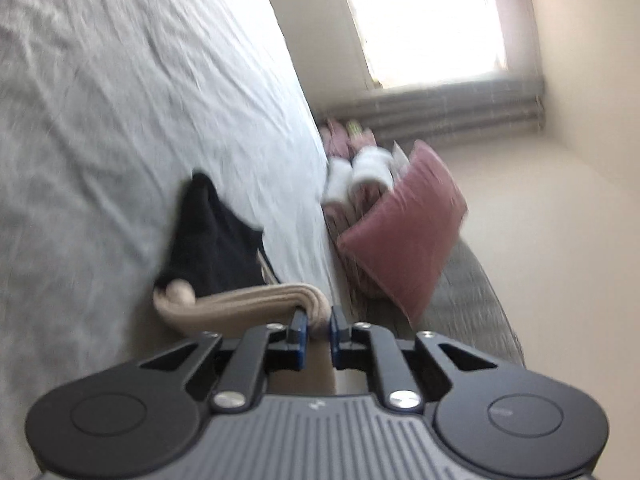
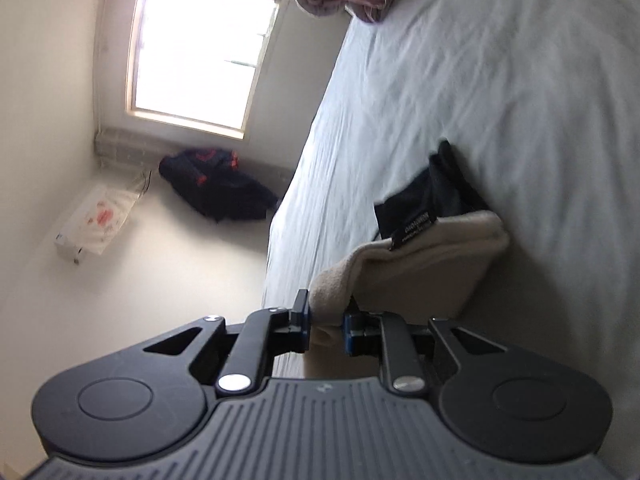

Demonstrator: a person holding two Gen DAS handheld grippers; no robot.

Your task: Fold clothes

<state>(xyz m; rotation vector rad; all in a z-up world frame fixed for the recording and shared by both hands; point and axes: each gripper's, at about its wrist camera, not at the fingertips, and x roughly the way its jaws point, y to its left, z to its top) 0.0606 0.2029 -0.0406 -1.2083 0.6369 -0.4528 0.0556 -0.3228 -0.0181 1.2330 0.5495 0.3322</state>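
A beige garment (image 1: 236, 304) lies folded in layers on the white bed sheet (image 1: 120, 80). My left gripper (image 1: 318, 322) is shut on one end of its folded edge. A black garment (image 1: 216, 240) lies just beyond it on the bed. In the right wrist view my right gripper (image 2: 326, 320) is shut on the other end of the beige garment (image 2: 420, 256), which is lifted off the sheet (image 2: 500, 80). The black garment (image 2: 432, 196) with a label sits behind it. Both views are tilted sideways and blurred.
A pink cushion (image 1: 404, 232), white fluffy items (image 1: 360, 176) and a grey headboard edge (image 1: 472, 300) lie at the bed's end. A window (image 2: 200, 48), a dark bag (image 2: 216, 184) and a white box (image 2: 96, 224) on the floor are beside the bed.
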